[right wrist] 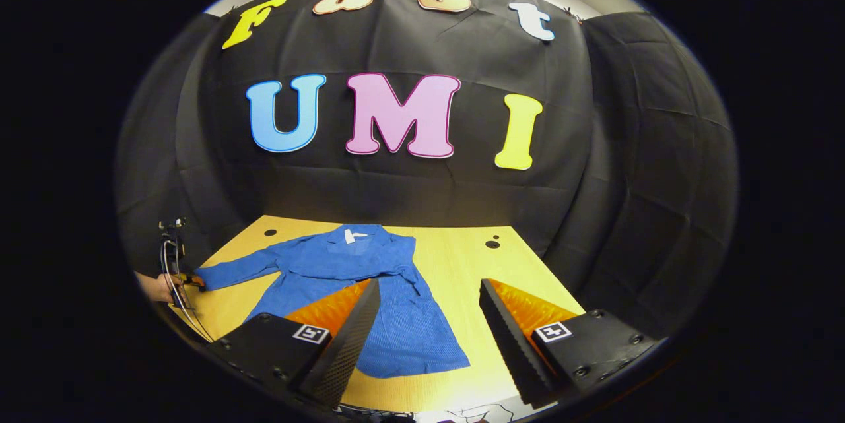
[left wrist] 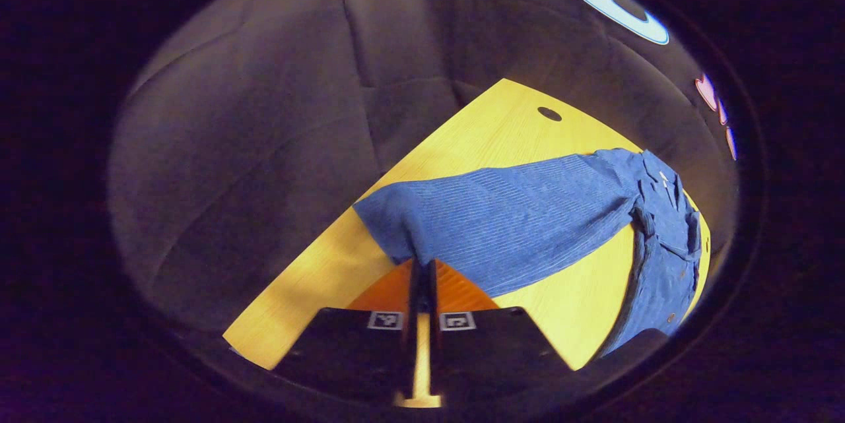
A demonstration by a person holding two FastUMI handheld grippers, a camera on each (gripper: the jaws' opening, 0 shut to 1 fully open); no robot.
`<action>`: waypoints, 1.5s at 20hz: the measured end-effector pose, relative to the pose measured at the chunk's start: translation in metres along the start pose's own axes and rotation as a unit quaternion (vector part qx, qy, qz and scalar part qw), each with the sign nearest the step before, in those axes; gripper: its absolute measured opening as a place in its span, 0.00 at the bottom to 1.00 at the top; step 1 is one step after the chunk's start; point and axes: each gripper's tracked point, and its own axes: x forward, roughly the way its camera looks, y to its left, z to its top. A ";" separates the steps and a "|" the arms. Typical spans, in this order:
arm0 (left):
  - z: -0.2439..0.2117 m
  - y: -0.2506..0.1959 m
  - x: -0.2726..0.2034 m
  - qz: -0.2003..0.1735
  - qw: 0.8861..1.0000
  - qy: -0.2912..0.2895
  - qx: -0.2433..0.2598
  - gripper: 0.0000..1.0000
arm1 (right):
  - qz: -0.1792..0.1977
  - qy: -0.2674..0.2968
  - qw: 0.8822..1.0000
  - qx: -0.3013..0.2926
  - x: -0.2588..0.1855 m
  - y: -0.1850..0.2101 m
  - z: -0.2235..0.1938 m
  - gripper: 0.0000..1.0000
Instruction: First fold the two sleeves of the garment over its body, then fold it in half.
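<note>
A blue striped button-up garment [right wrist: 396, 324] lies flat on the yellow wooden table [right wrist: 462, 258], collar toward the back wall. One sleeve [left wrist: 515, 218] stretches out sideways from the body [left wrist: 667, 245]. My left gripper [left wrist: 422, 271] is shut on that sleeve's cuff at the table's edge. In the right gripper view the same gripper [right wrist: 191, 281], held by a hand [right wrist: 155, 288], sits at the sleeve's far-left end. The other sleeve [right wrist: 404, 264] looks laid over the body. My right gripper [right wrist: 429, 286] hangs open above the table's near side, over the garment's hem, holding nothing.
Black cloth walls close in the table on the back and sides. The tabletop has small round holes [right wrist: 492, 244] near its back corners. Bare wood [right wrist: 502, 278] lies right of the garment. Cables [right wrist: 175, 291] hang by the left hand.
</note>
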 end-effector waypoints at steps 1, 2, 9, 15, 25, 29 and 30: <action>-0.002 -0.001 0.004 -0.008 1.000 0.001 0.002 0.01 | -0.001 -0.001 1.000 0.002 0.000 0.000 -0.001 0.96; -0.001 -0.003 0.003 -0.013 1.000 0.005 0.007 0.00 | -0.005 0.000 1.000 0.004 0.001 -0.002 -0.004 0.97; 0.049 -0.078 -0.044 -0.094 0.992 -0.062 0.058 0.00 | -0.029 0.027 0.998 0.042 0.008 -0.030 -0.032 0.97; 0.083 -0.277 -0.124 -0.246 0.948 -0.126 0.158 0.00 | -0.049 0.037 0.998 0.030 0.023 -0.055 -0.050 0.97; -0.009 -0.545 -0.153 -0.350 0.897 -0.087 0.257 0.00 | -0.044 0.071 0.996 0.018 0.045 -0.089 -0.087 0.97; -0.021 -0.588 -0.149 -0.373 0.894 -0.078 0.237 0.64 | -0.040 0.096 0.994 0.023 0.061 -0.100 -0.107 0.97; -0.021 -0.585 -0.151 -0.374 0.894 -0.080 0.233 0.88 | -0.036 0.105 0.993 0.026 0.065 -0.101 -0.115 0.97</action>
